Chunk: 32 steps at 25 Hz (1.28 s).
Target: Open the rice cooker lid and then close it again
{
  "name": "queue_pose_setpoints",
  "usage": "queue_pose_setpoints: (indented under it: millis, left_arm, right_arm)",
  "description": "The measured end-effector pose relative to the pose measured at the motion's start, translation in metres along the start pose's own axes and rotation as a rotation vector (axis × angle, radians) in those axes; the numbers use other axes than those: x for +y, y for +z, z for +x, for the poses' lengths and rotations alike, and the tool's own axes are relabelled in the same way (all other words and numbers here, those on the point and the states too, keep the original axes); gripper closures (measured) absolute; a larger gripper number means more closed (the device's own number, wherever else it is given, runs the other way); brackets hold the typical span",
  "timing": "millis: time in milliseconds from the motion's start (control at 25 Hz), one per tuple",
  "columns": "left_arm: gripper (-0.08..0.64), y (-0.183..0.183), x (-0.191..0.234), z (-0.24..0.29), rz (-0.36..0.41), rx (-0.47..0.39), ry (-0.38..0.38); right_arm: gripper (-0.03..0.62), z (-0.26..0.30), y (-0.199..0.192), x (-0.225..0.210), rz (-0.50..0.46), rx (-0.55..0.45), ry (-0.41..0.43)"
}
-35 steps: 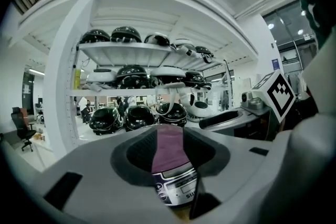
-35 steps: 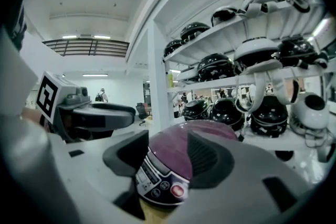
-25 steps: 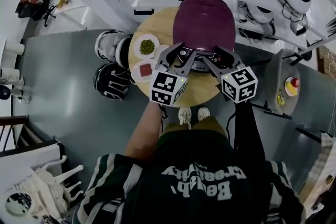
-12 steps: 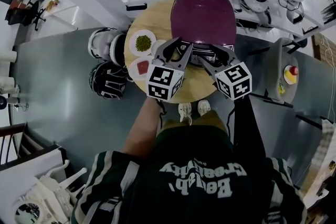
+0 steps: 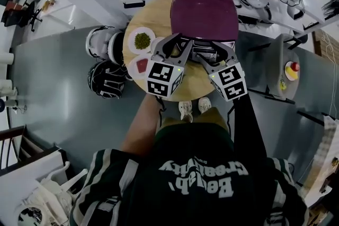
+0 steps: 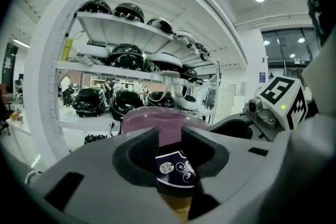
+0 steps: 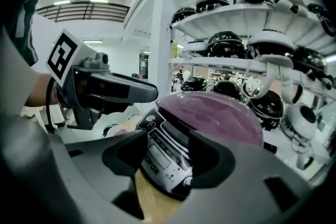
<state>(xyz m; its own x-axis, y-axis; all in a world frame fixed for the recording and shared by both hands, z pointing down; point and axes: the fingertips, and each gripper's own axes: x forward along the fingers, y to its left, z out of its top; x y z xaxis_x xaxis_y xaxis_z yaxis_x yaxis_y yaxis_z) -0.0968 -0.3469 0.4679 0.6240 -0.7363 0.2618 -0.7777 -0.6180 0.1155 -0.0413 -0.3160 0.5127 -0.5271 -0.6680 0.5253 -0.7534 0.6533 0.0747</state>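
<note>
Just left of the left gripper (image 5: 176,45), a small white round dish of green bits (image 5: 141,41) and a small white round dish of red bits (image 5: 141,66) sit on the round wooden table (image 5: 151,13). That gripper's jaws stand partly apart and have just been closing, with nothing gripped. Straight ahead of both tools sits the rice cooker with a glossy purple domed lid (image 5: 204,10), the lid down. The right gripper (image 5: 216,54), alongside, has wide jaws that have just opened further and are empty.
</note>
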Motion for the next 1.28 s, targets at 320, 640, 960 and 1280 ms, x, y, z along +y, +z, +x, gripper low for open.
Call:
queue_pose_setpoints:
  millis: [320, 640, 960, 1280]
  left_arm:
    - [0.426, -0.0010, 0.0036, -0.0012, 0.018, 0.010, -0.005]
    - [0.426, 0.0027, 0.0057, -0.0037, 0.020, 0.002, -0.006]
    - [0.428, 0.0069, 0.0065, -0.0042, 0.011, -0.008, -0.004]
    - [0.427, 0.0068, 0.0092, -0.0042, -0.015, -0.016, -0.015]
  right_arm:
    - [0.341, 0.0007, -0.0001, -0.0001, 0.019, -0.006, 0.001]
    - [0.339, -0.0003, 0.0005, -0.0007, 0.023, -0.016, -0.008]
    - [0.364, 0.0000, 0.0024, -0.0081, 0.035, -0.009, -0.011]
    - [0.371, 0.0002, 0.0036, -0.0094, 0.042, -0.031, -0.021]
